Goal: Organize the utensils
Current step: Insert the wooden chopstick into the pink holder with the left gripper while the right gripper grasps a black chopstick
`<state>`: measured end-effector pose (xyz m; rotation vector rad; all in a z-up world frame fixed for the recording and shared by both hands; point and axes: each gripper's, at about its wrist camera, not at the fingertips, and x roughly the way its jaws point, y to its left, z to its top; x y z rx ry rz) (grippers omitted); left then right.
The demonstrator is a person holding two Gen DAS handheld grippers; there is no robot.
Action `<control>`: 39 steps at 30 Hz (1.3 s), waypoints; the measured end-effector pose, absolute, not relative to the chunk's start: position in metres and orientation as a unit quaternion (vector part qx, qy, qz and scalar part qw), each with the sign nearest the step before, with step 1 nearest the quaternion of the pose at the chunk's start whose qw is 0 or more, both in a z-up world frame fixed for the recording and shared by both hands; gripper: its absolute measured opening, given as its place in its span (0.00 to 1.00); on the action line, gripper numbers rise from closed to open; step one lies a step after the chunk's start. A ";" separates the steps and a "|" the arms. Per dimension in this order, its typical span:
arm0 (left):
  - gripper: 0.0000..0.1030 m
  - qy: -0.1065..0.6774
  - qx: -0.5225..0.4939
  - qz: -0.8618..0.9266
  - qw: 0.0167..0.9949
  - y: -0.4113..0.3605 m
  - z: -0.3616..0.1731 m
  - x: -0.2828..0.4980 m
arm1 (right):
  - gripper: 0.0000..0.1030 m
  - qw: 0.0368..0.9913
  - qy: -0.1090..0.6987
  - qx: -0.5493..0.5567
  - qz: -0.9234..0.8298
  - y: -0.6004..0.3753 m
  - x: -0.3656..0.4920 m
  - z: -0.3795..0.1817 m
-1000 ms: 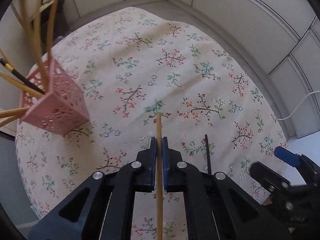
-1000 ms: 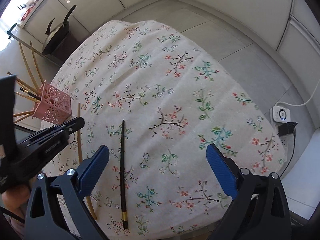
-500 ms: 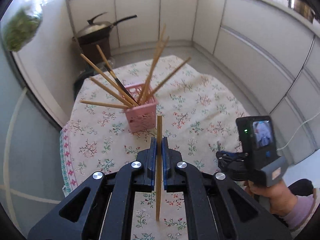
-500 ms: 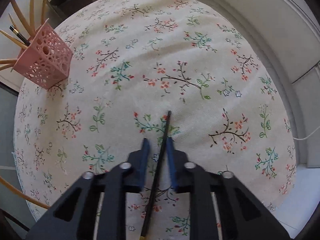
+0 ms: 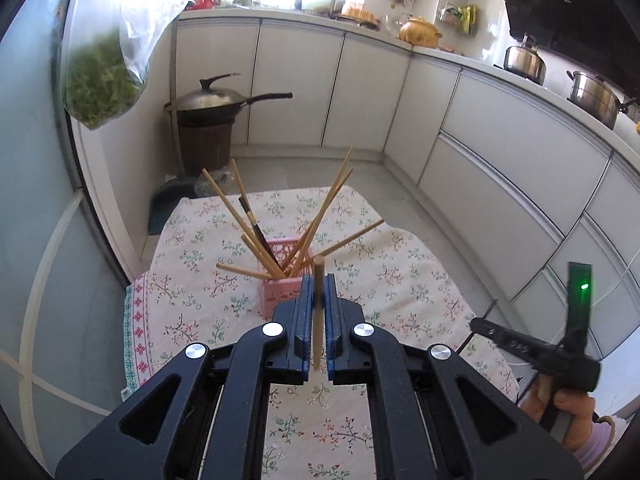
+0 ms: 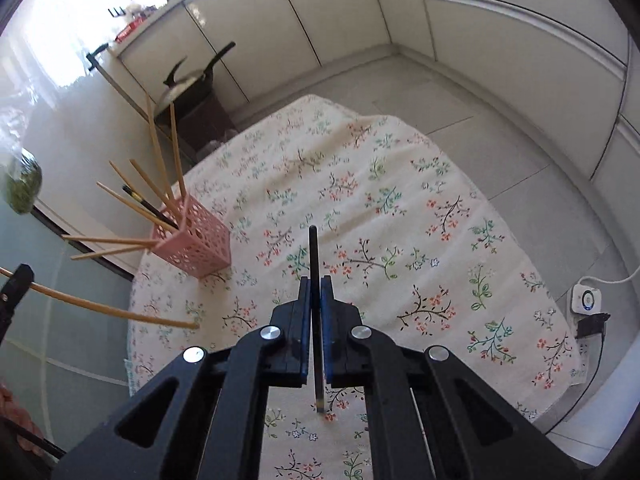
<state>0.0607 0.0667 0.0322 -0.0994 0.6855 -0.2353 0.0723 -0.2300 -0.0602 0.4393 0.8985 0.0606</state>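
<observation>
My left gripper (image 5: 319, 280) is shut on a light bamboo chopstick (image 5: 318, 272), held in the air just short of the pink perforated basket (image 5: 276, 292). Several bamboo chopsticks and one black chopstick (image 5: 253, 224) stand fanned out in that basket. My right gripper (image 6: 315, 280) is shut on a black chopstick (image 6: 313, 252), lifted above the floral tablecloth (image 6: 400, 208). In the right wrist view the basket (image 6: 196, 246) stands at the left, and the left gripper's bamboo chopstick (image 6: 108, 309) crosses the lower left. The right gripper's handle and a hand (image 5: 568, 408) show at the left wrist view's lower right.
A lidded wok (image 5: 212, 98) sits on a brown bin behind the table. A bag of greens (image 5: 100, 76) hangs at the upper left. White cabinets (image 5: 480, 140) curve around the room, with pots on the counter. A power strip (image 6: 586, 300) lies on the floor at the right.
The right gripper, open above the black chopstick lying on the cloth, shut on it and lifted it. The left gripper rose with its bamboo chopstick and tilted up toward the basket.
</observation>
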 end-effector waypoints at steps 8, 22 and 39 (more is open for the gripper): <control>0.05 0.300 -0.064 -0.107 0.946 0.073 0.060 0.055 | 0.05 0.894 0.374 0.240 0.059 -0.243 0.057 -0.006; 0.05 0.226 -0.093 -0.052 0.968 0.081 0.121 0.107 | 0.05 0.893 0.357 0.257 0.096 -0.249 0.059 0.039; 0.33 0.252 -0.116 0.005 0.961 0.099 0.087 0.150 | 0.05 0.895 0.354 0.240 0.125 -0.225 0.087 0.069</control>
